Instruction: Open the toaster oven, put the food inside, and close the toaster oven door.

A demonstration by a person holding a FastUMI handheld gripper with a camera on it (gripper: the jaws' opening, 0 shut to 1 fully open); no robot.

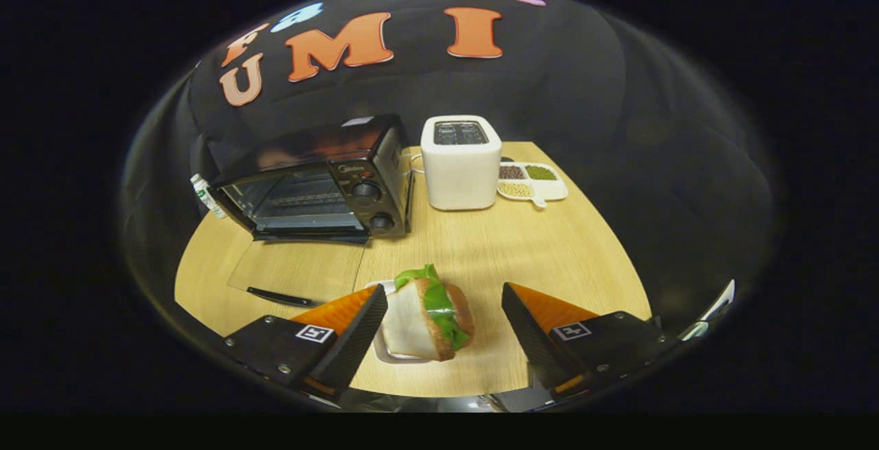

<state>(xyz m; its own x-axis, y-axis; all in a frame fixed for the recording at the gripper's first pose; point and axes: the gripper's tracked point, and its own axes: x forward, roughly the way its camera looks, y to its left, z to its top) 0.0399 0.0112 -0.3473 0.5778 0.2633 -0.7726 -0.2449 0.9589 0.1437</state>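
Note:
A sandwich [429, 316] with green lettuce lies on a small white plate [384, 352] on the wooden table [535, 257]. It sits between the fingers of my gripper [445, 292], close to the left finger and well apart from the right one. The gripper is open and neither finger presses on the sandwich. Beyond the fingers to the left stands the black toaster oven [323, 178]. Its glass door [299, 268] is folded down flat over the table, with the dark handle [280, 297] nearest me. The wire rack inside shows.
A white pop-up toaster [461, 161] stands to the right of the oven. Beside it lies a white divided dish [533, 182] of beans. A small white container [206, 196] sits behind the oven's left side. The table's edge runs close below the fingers.

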